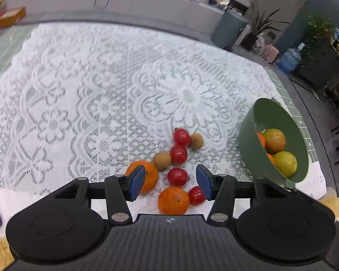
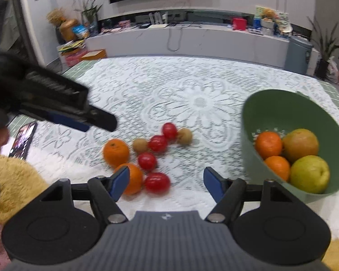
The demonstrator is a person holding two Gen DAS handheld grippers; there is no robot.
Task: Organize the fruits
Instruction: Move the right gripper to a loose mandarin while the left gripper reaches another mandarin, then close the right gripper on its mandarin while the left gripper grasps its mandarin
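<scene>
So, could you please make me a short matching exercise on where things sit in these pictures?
Things:
1. pear
2. phone
3. tomatoes
4. dustbin

Places:
A. floor beyond the table
B. loose on the lace cloth
C. inside the green bowl
D. table edge, next to the yellow rug

Pairs: 1-C, 2-D, 3-B, 4-A

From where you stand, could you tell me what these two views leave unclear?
- Green bowl: left wrist view shows only slivers of its two oranges behind the near wall; whether more fruit lies beneath is hidden in both views.
- Near orange: partly covered by the right tool finger.
- Left tool: in the right wrist view it is a blur, jaws unreadable.
- Phone: screen too blurred to read.
</scene>
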